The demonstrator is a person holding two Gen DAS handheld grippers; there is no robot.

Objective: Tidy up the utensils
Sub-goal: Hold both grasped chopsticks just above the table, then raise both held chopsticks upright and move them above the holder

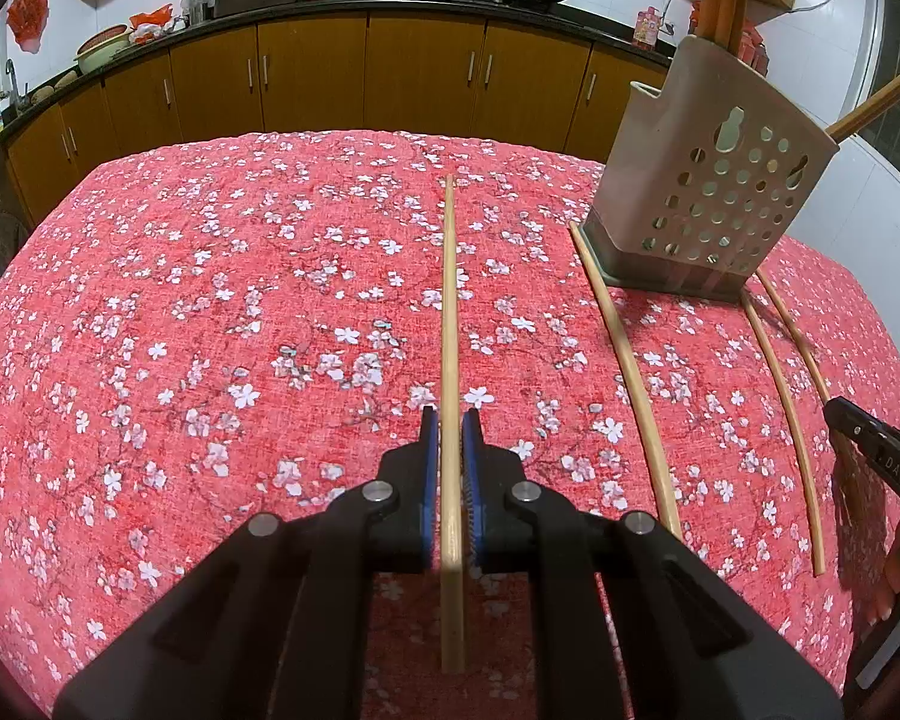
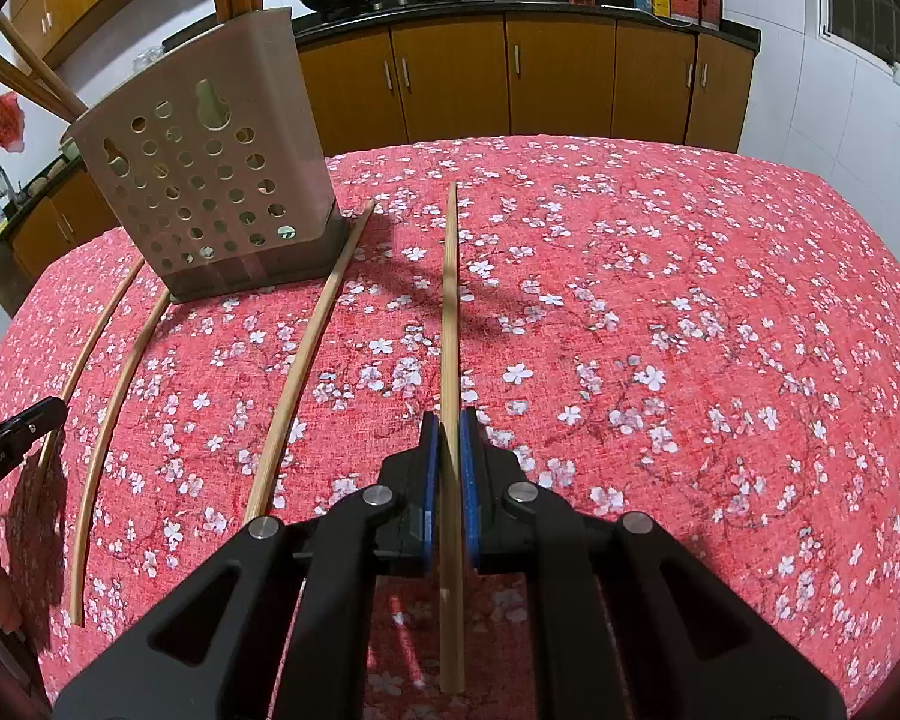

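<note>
1. A perforated beige plastic utensil holder [image 1: 708, 180] is standing on the red floral tablecloth [image 1: 210, 300], with chopsticks rising from its top. Three loose bamboo chopsticks [image 1: 624, 378] are lying on the cloth beside and in front of it.
2. The left gripper [image 1: 450, 426] is pinching a bamboo chopstick [image 1: 449, 300] between its blue pads; the long axis is pointing away toward the far cabinets.
3. The right gripper [image 2: 448, 426] is pinching a second chopstick [image 2: 449, 300], likewise pointing far, to the right of the holder [image 2: 210, 180].
4. The chopsticks are slender, round and pale.
</note>
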